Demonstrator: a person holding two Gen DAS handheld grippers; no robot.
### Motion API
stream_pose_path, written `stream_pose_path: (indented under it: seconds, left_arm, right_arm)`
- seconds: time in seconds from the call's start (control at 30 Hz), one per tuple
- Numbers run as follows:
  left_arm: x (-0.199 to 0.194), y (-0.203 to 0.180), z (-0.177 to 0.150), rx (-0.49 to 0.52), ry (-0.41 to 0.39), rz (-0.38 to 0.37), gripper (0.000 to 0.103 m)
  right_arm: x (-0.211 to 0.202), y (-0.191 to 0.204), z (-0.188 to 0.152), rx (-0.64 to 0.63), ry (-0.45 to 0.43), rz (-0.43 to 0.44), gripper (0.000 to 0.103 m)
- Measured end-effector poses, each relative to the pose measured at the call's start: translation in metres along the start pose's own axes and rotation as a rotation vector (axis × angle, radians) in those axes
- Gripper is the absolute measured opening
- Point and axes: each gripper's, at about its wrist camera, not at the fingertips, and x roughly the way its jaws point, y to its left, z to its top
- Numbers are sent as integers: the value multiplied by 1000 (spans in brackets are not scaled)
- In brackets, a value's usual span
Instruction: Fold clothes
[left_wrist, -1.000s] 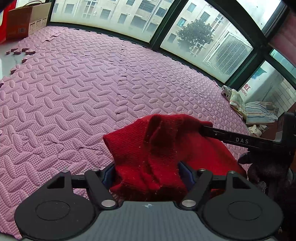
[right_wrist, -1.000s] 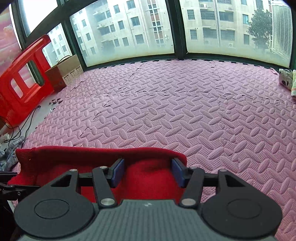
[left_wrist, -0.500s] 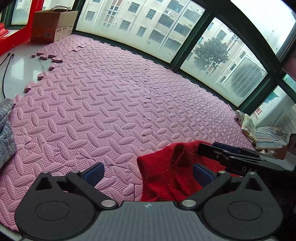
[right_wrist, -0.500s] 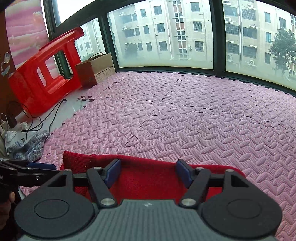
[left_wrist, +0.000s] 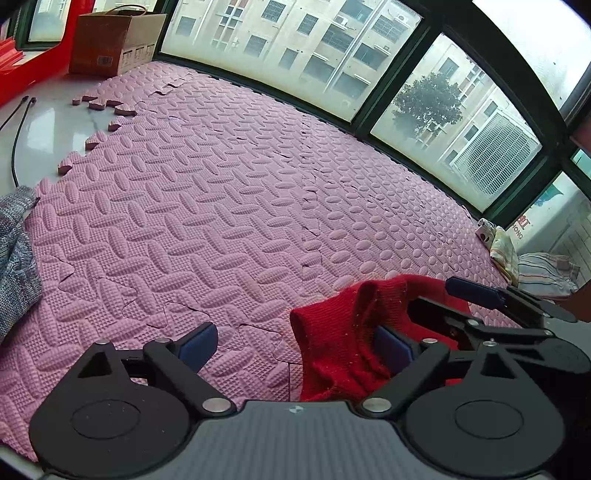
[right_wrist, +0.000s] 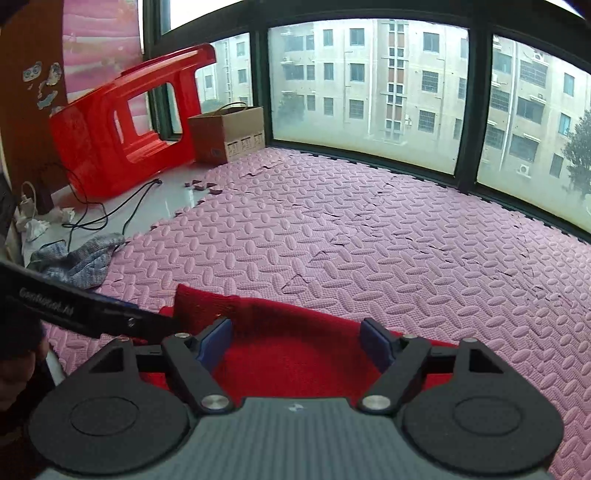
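A red knitted garment (left_wrist: 343, 332) lies bunched on the pink foam mat (left_wrist: 221, 206), low and right in the left wrist view. My left gripper (left_wrist: 295, 345) is open; the garment rests against its right finger. My right gripper (right_wrist: 297, 338) is open above a flat part of the garment (right_wrist: 288, 350). The right gripper's fingers (left_wrist: 480, 291) also show at the right of the left wrist view. The left gripper's arm (right_wrist: 74, 310) crosses the left of the right wrist view, over the garment's left edge.
A grey knitted garment (right_wrist: 81, 258) lies at the mat's left edge (left_wrist: 14, 258). A red plastic stool (right_wrist: 122, 122), a cardboard box (right_wrist: 229, 133) and cables (right_wrist: 110, 214) sit on the bare floor. Folded striped clothes (left_wrist: 539, 273) lie at the right. Windows line the far side.
My left gripper has opened and let go of the red garment, then swung left. The right gripper has stayed open over the garment and turned left.
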Motion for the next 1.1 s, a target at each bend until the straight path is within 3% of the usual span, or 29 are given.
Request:
stream_pose_path:
  seconds: [0.23, 0.33, 0.53, 0.7, 0.83, 1.1]
  left_arm:
    - [0, -5, 0, 0, 0, 1, 94]
    - [1, -10, -1, 9, 5, -2, 94]
    - [2, -12, -3, 12, 8, -1, 94]
    - [8, -15, -4, 10, 20, 5, 94]
    - [7, -15, -4, 13, 18, 11, 93]
    - [9, -14, -3, 7, 20, 16, 93]
  right_arm:
    - [7, 38, -26, -115, 37, 30, 80]
    - [4, 47, -31, -150, 13, 10, 80]
    - [-28, 33, -29, -124, -32, 21, 79]
    - [-19, 31, -46, -68, 25, 55, 78]
    - [-38, 20, -43, -24, -10, 59, 78]
    - [-75, -24, -66, 91, 3, -75, 78]
